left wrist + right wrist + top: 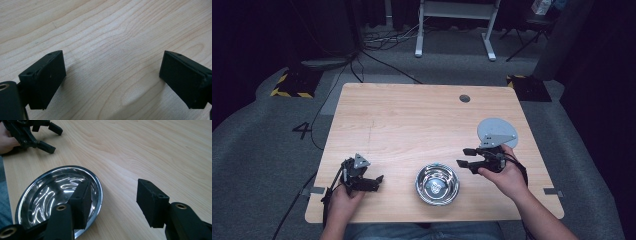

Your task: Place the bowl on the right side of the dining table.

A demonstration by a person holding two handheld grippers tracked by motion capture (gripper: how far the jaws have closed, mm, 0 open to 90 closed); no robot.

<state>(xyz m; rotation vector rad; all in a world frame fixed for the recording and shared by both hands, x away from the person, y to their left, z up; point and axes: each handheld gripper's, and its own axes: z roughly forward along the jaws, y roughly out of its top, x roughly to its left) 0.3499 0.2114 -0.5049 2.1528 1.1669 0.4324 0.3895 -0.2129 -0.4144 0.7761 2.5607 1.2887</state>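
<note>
Grey carpet, loose cables and black-and-yellow floor markings surround a pale wooden table point(412, 115) seen from the high view, and a "4" is marked on the floor to its left. A shiny steel bowl point(437, 184) sits near the table's front edge, roughly midway between the two grippers and touching neither. Something small shows at its bottom, too blurred to make out. The left gripper point(374, 182) rests low on the wood, its jaws pointing toward the bowl, the person's left hand point(343, 196) wrapped behind it. The right gripper point(466, 157) is held above the table in the right hand point(507, 177), jaws pointing left, empty, partly open. A round grey disc lies just behind it, partly covered by the gripper's plate.

From the left gripper view, the two black jaws stand wide apart with bare wood grain between them; both are cut off by the frame's lower edge.

From the right gripper view, the jaws stand about halfway open, holding nothing. The bowl point(45, 195) lies behind the left jaw, which hides part of its rim; bare table lies between the jaws. The left gripper point(53, 138) shows far off at top left.
</note>
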